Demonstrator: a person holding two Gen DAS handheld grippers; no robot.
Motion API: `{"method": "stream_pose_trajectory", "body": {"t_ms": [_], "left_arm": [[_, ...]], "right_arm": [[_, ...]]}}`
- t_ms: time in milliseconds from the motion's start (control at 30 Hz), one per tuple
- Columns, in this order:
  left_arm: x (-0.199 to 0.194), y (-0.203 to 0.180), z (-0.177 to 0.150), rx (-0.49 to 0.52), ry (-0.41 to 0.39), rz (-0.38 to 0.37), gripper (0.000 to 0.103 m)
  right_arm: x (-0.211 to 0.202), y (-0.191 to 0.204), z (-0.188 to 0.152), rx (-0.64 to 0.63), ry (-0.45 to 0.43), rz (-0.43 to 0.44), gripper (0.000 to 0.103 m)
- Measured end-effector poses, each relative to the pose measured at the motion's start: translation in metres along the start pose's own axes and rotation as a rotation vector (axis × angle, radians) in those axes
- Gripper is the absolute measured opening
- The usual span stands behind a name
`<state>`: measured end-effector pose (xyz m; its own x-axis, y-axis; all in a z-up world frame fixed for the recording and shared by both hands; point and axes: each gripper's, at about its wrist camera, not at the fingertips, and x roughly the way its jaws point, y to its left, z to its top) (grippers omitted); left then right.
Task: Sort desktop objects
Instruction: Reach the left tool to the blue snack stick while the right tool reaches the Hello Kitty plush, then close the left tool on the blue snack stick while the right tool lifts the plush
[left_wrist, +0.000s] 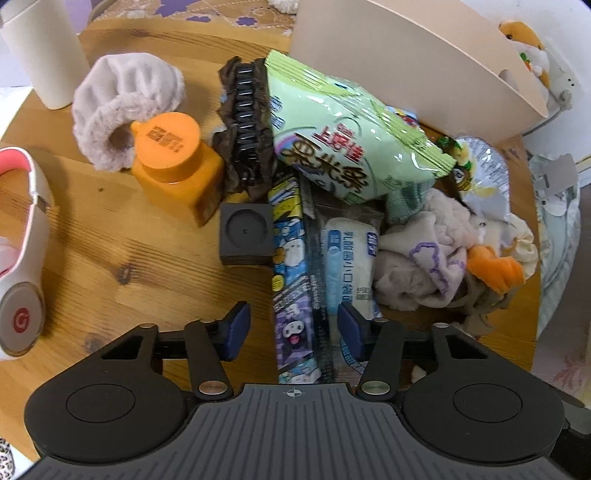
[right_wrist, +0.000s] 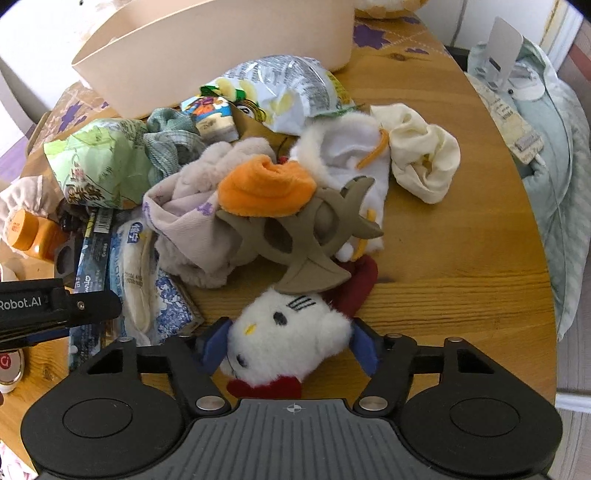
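Observation:
On the round wooden table (left_wrist: 92, 236) lies a heap of snacks, cloths and toys. In the left wrist view my left gripper (left_wrist: 293, 330) points down over a long cartoon-printed packet (left_wrist: 291, 280). The packet lies between the blue pads (left_wrist: 236, 328), with a gap showing on its left side. A white bread packet (left_wrist: 351, 254) lies beside it under the right pad. In the right wrist view my right gripper (right_wrist: 288, 349) holds a white plush cat (right_wrist: 288, 332) with a red bow. Both pads (right_wrist: 364, 350) are pressed into the fur of its head.
A beige bin (right_wrist: 207, 48) stands behind the heap. An orange bottle (left_wrist: 173, 162), a black cube (left_wrist: 245, 230), a hair claw (left_wrist: 245, 122), a green snack bag (left_wrist: 343, 136), white headphones (left_wrist: 22, 258) and a white cup (left_wrist: 44, 48) lie around. An olive hair clip (right_wrist: 306, 236) sits above the plush.

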<state>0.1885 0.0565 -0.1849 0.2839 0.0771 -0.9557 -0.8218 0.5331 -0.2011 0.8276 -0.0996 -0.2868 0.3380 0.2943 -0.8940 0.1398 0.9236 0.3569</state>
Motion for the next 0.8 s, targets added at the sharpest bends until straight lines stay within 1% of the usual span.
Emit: {"method": "stream_pose_trajectory", "body": {"t_ms": [67,133,167,233,300,367,433,567,667,800], "left_arm": [[0.001,-0.001,0.001,0.001,-0.001,-0.016,0.04],[0.001,-0.002,0.001,0.0,-0.002,-0.024,0.033],[0.002,-0.002,0.001,0.0,-0.002,-0.03,0.033],[0.002,0.0,0.001,-0.031,-0.01,-0.024,0.033],[0.003,0.002,0.0,-0.033,-0.011,-0.03,0.032],[0.001,-0.002,-0.002,-0.032,-0.01,-0.031,0.031],[0.004,0.0,0.0,-0.034,-0.017,-0.022,0.031],[0.005,0.0,-0.005,-0.033,-0.012,-0.024,0.031],[0.005,0.002,-0.01,-0.046,-0.006,-0.029,0.03],[0.002,0.003,-0.013,-0.037,-0.001,-0.042,0.029]], "right_arm": [[0.001,-0.005,0.0,0.035,0.004,0.006,0.059],[0.002,-0.009,-0.001,0.057,0.01,0.022,0.057],[0.002,-0.01,-0.001,0.068,0.01,0.027,0.056],[0.002,-0.013,-0.002,0.082,0.012,0.036,0.055],[0.002,-0.019,-0.004,0.091,0.014,0.044,0.054],[0.001,-0.019,-0.005,0.12,-0.006,0.041,0.054],[0.001,-0.021,-0.007,0.122,-0.017,0.037,0.053],[-0.001,-0.021,-0.012,0.131,-0.033,0.03,0.047],[-0.003,-0.022,-0.016,0.149,-0.031,0.031,0.046],[-0.008,-0.03,-0.024,0.167,-0.022,0.039,0.045]]}}
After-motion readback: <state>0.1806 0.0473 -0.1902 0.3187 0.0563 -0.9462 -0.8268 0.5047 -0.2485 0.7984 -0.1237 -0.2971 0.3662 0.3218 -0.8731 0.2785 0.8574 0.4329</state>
